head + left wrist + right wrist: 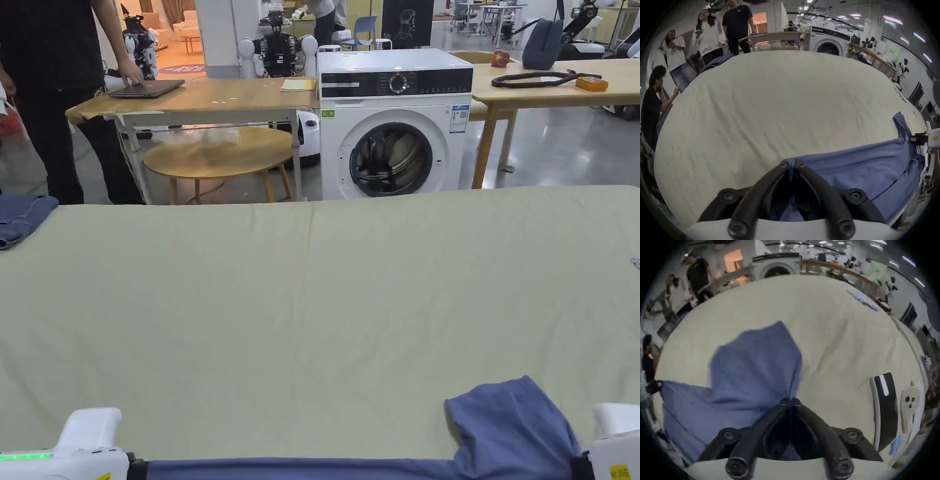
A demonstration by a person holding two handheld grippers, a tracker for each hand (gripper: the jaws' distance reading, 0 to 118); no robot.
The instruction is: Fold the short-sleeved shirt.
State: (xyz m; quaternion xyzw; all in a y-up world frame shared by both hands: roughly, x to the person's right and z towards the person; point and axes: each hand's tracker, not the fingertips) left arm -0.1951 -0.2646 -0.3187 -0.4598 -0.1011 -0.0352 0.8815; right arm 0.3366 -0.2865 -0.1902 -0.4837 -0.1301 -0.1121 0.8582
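The blue short-sleeved shirt (500,431) lies at the near edge of the desk (312,300), which is covered in a pale green cloth. It is stretched taut between the two grippers, with one sleeve (512,406) flopped forward onto the cloth near the right gripper.

In the left gripper view, the left gripper (791,164) has its black jaws pressed together on a bunched corner of the shirt (859,170), and the fabric runs off to the right toward the other gripper's white body (932,138). In the right gripper view, the right gripper (790,402) has its jaws closed on the shirt (745,369) at the base of the sleeve; that picture is blurred, so the pinch looks firm but the detail is soft.

Beyond the desk stands a white washing machine (394,125) with stickers on its front; the printing is too small to read. A person (50,94) in black rests a hand on a laptop (147,89) on a wooden table (206,97). A folded dark blue garment (22,215) sits at the desk's far left corner. A yellow label on the right gripper's body (615,459) cannot be read.
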